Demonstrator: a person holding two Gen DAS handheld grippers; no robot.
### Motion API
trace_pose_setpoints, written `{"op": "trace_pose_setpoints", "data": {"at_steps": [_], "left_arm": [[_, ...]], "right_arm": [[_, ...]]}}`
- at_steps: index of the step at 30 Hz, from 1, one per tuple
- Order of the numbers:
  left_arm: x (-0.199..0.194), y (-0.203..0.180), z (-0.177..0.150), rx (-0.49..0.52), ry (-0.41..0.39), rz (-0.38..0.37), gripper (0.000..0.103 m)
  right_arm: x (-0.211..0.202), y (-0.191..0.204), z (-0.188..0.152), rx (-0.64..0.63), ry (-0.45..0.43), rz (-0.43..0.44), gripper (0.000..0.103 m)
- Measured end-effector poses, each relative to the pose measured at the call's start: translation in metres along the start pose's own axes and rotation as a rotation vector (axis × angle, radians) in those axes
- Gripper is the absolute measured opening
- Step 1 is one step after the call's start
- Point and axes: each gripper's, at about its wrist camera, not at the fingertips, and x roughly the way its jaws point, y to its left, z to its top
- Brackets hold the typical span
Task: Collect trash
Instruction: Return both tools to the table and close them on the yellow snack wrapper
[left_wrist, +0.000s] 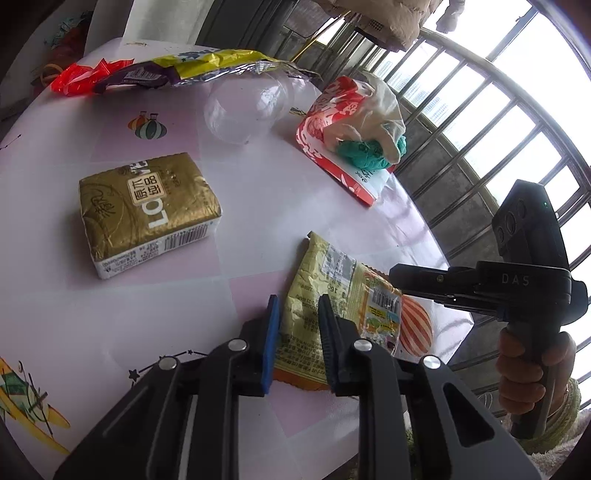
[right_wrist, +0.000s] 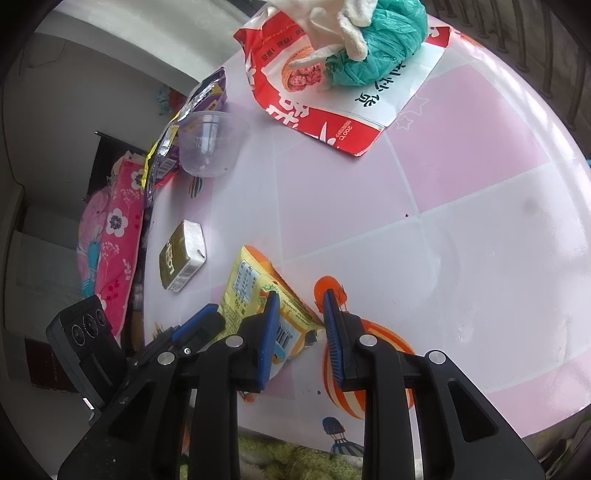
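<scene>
Both grippers tilt down — left gripper and right gripper narrow, straddling yellow wrapper.

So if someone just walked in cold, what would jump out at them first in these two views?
Probably the yellow snack wrapper at the near edge of the table, with both claws converging on it: the left claw straddles its near end, the right claw its corner. Next, the gold tissue pack lying alone mid-table, and the red-and-white bag with a teal wad on it at the far side.

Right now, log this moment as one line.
left gripper: around yellow wrapper, grip unclear | right gripper: open beside it | table: gold pack untouched
</scene>
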Motion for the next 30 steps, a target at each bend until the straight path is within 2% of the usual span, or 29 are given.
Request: {"op": "trace_pose_setpoints", "data": {"at_steps": [9,14,17,23,30], "left_arm": [[-0.027,0.016,-0.018,-0.052,0.003,-0.050,0.019],[-0.047,0.034,-0.033,-0.141,0.004,-0.106,0.020],[-0.054,0.042,-0.035,-0.174,-0.014,-0.101,0.031],[-0.054,0.049,-0.032,-0.219,-0.010,-0.100,0.031],[-0.044,0.039,-0.030,-0.183,0.009,-0.086,0.031]], "right_arm": [[0.018,0.018,0.001,-0.049,0.028,0.002,0.024],[0.024,0.027,-0.002,-0.090,0.031,0.008,0.024],[0.025,0.029,-0.002,-0.102,0.030,0.010,0.024],[0.014,0.032,-0.004,-0.134,0.027,0.001,0.024],[-0.004,0.024,-0.011,-0.143,0.025,-0.009,0.024]]}}
